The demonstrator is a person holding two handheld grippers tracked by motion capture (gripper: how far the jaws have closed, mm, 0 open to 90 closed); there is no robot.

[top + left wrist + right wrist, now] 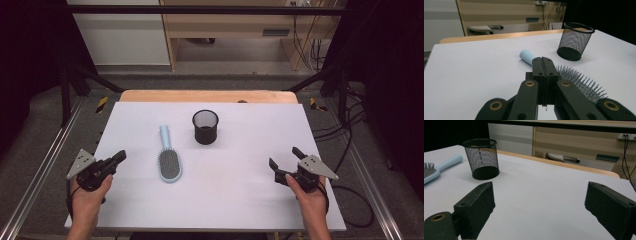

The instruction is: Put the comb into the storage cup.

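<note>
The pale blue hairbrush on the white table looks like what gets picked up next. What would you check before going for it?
1. Pale blue hairbrush lies flat on the white table, bristles up, handle toward the far edge: ok.
2. Left gripper ready to grasp: not ok, its jaws are pressed together with nothing between them.
3. Left gripper beside the brush, not touching it: ok.
4. Right gripper has its jaws wide apart and holds nothing: ok.
5. Black wire-mesh cup stands upright, apart from the brush: ok.
6. Is the cup empty? Cannot tell; its bottom is dark.
</note>
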